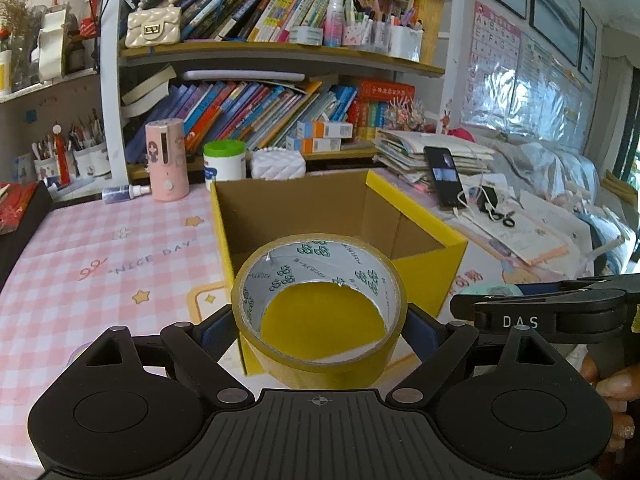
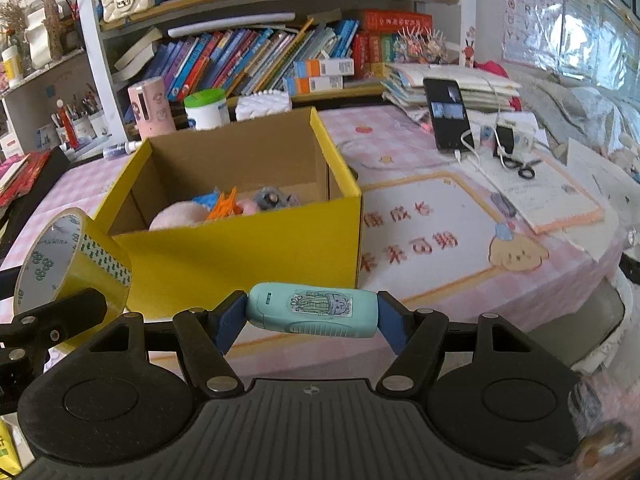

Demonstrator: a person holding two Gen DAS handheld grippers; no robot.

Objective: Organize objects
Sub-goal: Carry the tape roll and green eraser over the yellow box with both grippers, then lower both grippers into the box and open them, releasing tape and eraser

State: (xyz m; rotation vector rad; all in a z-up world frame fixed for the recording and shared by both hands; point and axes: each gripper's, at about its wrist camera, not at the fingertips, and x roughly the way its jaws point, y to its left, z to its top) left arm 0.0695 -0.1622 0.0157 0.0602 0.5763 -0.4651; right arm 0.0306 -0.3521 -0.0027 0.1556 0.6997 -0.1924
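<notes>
While both grippers hang in front of the yellow cardboard box (image 2: pixel 240 248), I read their states from the two wrist views. My left gripper (image 1: pixel 320 322) is clamped on a roll of yellowish packing tape (image 1: pixel 320 312): the blue pads (image 1: pixel 216 330) press on opposite sides of the roll, whose open core faces the camera, with the box wall visible through it. The roll sits just on the near side of the box, at about the height of its rim. In the right wrist view, the same roll (image 2: pixel 72 260) appears at the left edge, beside the box's near left corner. My right gripper (image 2: pixel 312 316) holds a small teal plastic device (image 2: pixel 312 314) bearing a sticker; the device lies crosswise, each end seated against a blue pad (image 2: pixel 230 326). It is on the near side of the box, below its rim, above the pink checked tablecloth (image 2: pixel 420 152). The box is open at the top and contains a pink soft item (image 2: pixel 180 216), an orange piece (image 2: pixel 226 206) and a grey item (image 2: pixel 272 198). A phone (image 2: pixel 448 116) stands propped well to the right of the box, with scissors (image 2: pixel 520 166) near it.
</notes>
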